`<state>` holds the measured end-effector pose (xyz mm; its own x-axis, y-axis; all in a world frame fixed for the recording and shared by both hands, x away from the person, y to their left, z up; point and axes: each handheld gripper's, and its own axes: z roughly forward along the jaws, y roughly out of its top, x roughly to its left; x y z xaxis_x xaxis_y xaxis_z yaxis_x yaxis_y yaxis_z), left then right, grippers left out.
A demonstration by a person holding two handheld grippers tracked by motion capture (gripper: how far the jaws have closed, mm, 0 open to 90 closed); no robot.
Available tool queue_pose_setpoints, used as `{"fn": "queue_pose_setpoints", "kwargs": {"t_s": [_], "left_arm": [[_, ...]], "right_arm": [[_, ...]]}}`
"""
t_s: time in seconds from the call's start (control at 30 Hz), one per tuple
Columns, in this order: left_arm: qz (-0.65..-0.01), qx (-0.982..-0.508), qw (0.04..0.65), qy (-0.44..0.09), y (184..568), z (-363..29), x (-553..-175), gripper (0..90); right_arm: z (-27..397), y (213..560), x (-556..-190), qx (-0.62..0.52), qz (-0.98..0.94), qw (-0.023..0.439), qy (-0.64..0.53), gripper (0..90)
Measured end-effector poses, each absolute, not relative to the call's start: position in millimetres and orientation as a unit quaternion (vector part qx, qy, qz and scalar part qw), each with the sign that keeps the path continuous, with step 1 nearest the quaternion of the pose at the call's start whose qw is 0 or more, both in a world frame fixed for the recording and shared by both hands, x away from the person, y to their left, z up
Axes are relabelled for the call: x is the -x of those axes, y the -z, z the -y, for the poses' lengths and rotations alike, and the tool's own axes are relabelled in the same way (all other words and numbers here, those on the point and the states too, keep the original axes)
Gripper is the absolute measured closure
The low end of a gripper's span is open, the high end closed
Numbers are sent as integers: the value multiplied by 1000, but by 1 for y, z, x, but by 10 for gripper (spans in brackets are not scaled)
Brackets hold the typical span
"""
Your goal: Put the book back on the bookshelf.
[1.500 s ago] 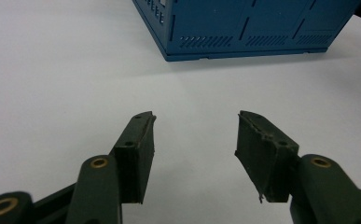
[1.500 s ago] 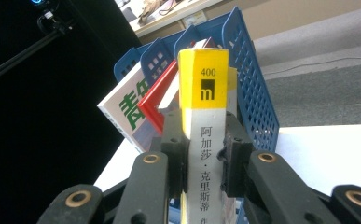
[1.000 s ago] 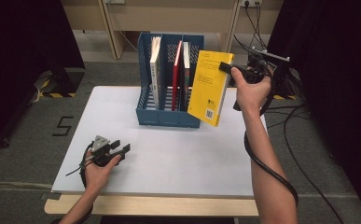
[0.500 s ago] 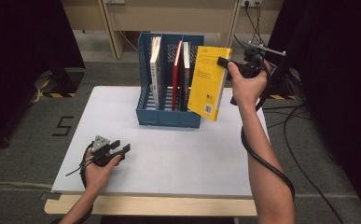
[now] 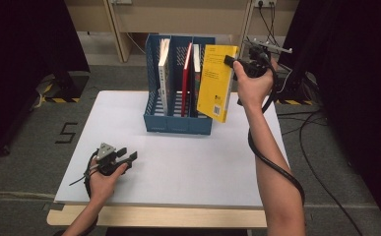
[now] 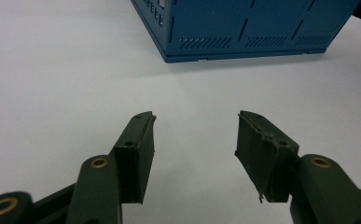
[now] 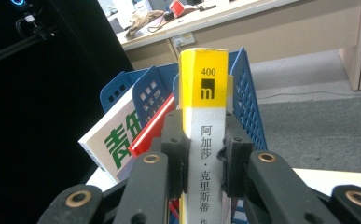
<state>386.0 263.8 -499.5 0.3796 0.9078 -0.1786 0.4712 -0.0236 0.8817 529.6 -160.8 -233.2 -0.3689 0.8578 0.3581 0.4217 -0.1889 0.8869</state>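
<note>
The right tool (image 5: 229,60) grips a yellow book (image 5: 217,81) by its spine, held tilted above the blue file rack's (image 5: 178,123) right side. The left tool (image 5: 128,155) rests wide open on the white counter (image 5: 188,167).

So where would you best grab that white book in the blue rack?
By its top edge, coming from above. The white book stands upright in the rack, whose walls cover its lower part, with a gap to the red book. Open tongs could probably straddle the exposed top.

The yellow book's (image 7: 205,140) spine text runs off the right gripper view's bottom edge.
</note>
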Motion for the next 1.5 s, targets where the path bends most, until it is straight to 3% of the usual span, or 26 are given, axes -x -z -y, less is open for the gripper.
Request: {"fn": "queue_pose_setpoints", "kwargs": {"t_s": [1.13,1.5], "left_arm": [[-507,-678,481,-229,500,-264,-386,458],[-507,-678,482,-229,499,-264,-385,458]], "right_arm": [[125,239,-554,-520,-606,256,-545,761],[116,248,-566,-524,-609,258,-537,761]]}}
